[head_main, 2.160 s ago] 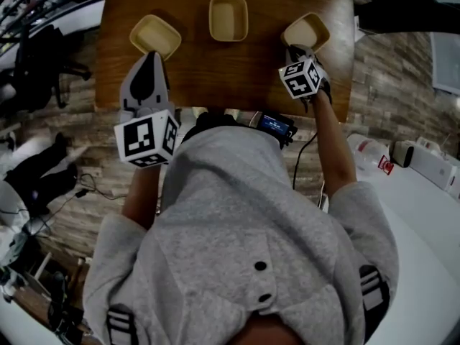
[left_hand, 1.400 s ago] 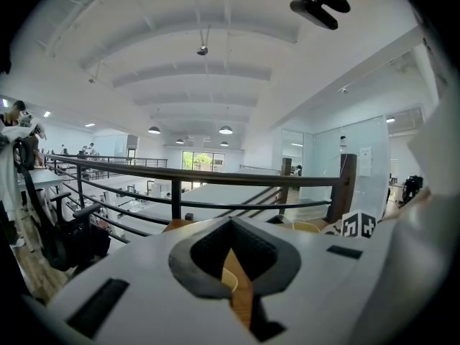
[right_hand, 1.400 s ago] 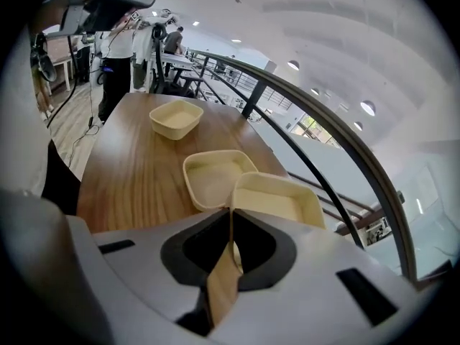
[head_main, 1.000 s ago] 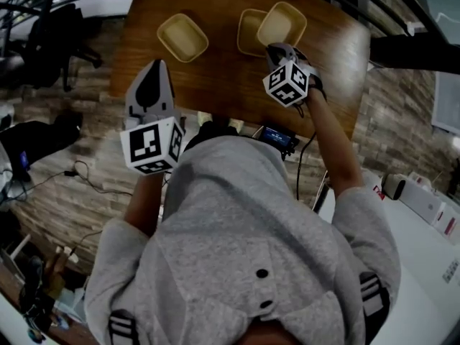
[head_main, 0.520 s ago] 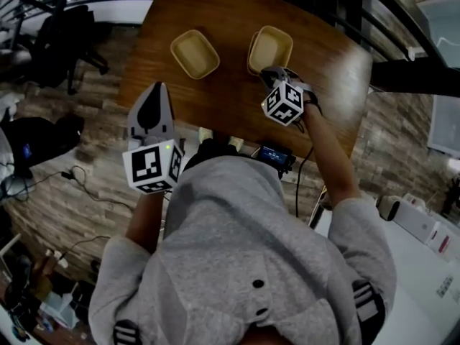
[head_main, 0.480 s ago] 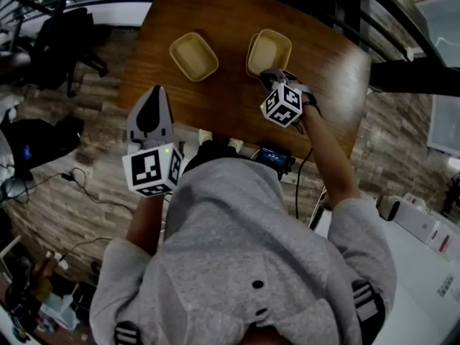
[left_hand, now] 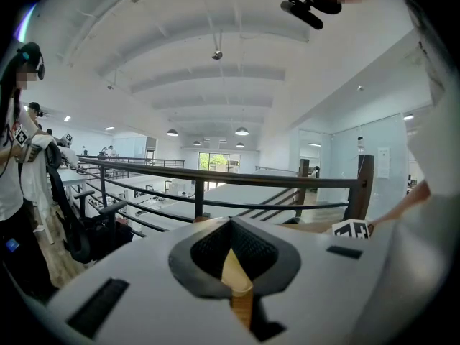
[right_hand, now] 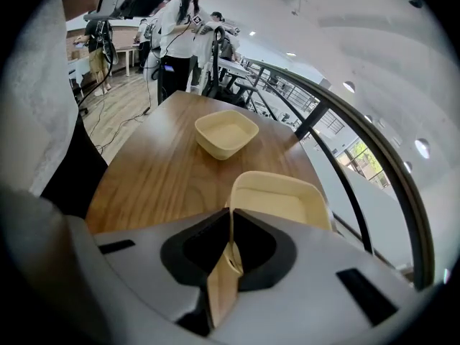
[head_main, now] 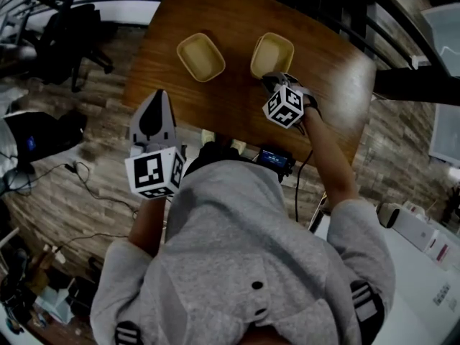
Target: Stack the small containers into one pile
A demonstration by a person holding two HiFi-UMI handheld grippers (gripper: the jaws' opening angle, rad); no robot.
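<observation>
Two small cream containers show on the wooden table [head_main: 237, 99]. One container [head_main: 200, 57] [right_hand: 226, 134] stands alone to the left. My right gripper [head_main: 272, 81] [right_hand: 230, 225] is shut on the near rim of the other container [head_main: 272, 54] [right_hand: 287, 200], which sits low on the table's right half. Whether another container lies under it I cannot tell. My left gripper [head_main: 155, 98] [left_hand: 233, 254] is shut and empty, held at the table's near left edge, apart from both containers.
A black railing [right_hand: 338, 171] runs just beyond the table's far side. An office chair [head_main: 72, 34] stands on the floor to the left. A small device with a lit screen [head_main: 277, 160] hangs at the person's chest. People stand far off [right_hand: 180, 27].
My right gripper carried its container leftward from the right end, over the middle container, and lowered it there. The left gripper stayed shut by the near edge.
</observation>
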